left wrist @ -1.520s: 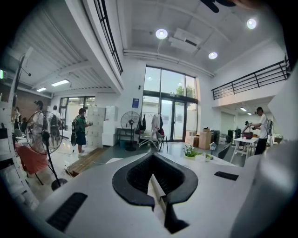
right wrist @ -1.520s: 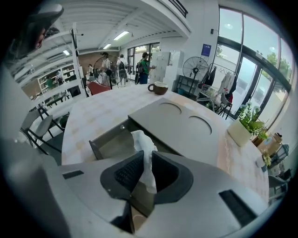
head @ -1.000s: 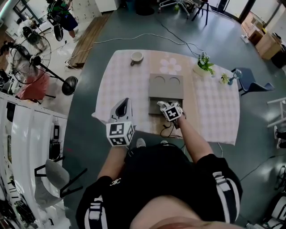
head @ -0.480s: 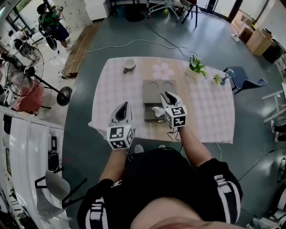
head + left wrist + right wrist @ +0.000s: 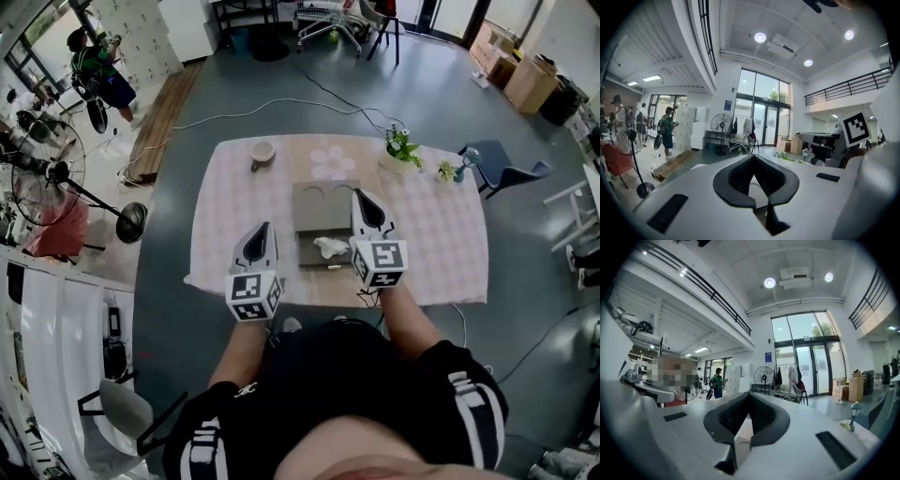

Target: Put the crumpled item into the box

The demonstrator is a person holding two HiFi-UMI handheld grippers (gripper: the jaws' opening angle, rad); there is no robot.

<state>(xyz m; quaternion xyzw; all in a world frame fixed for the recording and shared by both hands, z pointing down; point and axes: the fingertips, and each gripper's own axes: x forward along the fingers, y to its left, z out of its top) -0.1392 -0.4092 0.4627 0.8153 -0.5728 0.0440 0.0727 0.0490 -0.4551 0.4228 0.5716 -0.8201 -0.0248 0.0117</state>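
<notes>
A white crumpled item (image 5: 330,247) lies inside the open grey box (image 5: 307,257), whose raised lid (image 5: 322,208) has two round hollows. My right gripper (image 5: 360,196) hovers just right of the box, above the table, shut with nothing between its fingers; the right gripper view shows the closed tips (image 5: 749,393) against the hall. My left gripper (image 5: 261,229) hangs left of the box over the checked tablecloth (image 5: 225,216), shut and empty, and its own view shows the tips (image 5: 753,156) together.
A cup (image 5: 262,150) stands at the table's far left, and a flower-shaped mat (image 5: 333,161) lies behind the box. A potted plant (image 5: 398,148) and small vase (image 5: 448,171) sit far right. A standing fan (image 5: 56,173) is on the floor left, a blue chair (image 5: 511,169) right.
My right gripper has risen off the box and drawn back to its right side. The crumpled item, earlier under that gripper, now lies free in the box.
</notes>
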